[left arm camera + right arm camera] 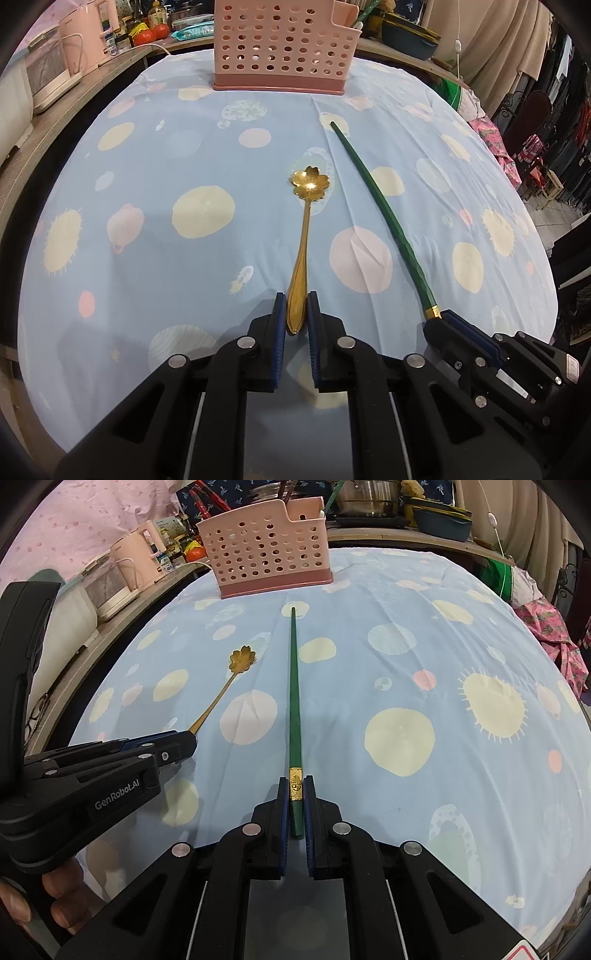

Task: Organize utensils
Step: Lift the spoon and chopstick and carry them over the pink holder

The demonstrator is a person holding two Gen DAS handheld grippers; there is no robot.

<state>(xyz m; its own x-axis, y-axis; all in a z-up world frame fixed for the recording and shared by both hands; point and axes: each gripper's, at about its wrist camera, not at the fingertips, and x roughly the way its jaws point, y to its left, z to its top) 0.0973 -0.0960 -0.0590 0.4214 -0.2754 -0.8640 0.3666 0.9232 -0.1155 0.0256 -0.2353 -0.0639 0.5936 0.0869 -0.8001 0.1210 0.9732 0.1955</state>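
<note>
At lower centre, the left hand-held gripper (296, 295) is clamped on the gold spoon (303, 254) handle; the right hand-held gripper (296, 780) grips the green chopstick (294, 686). Both utensils lie on the desk (147, 177), and such thin end-grips may pivot when lifted. Only the right view shows the pink caddy (266, 550) compartments, top centre.

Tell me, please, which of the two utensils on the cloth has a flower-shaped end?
The gold spoon, gripped at its handle by the left gripper. Its bowl is petal-shaped, whereas the green chopstick in the right gripper tapers to a plain tip.
</note>
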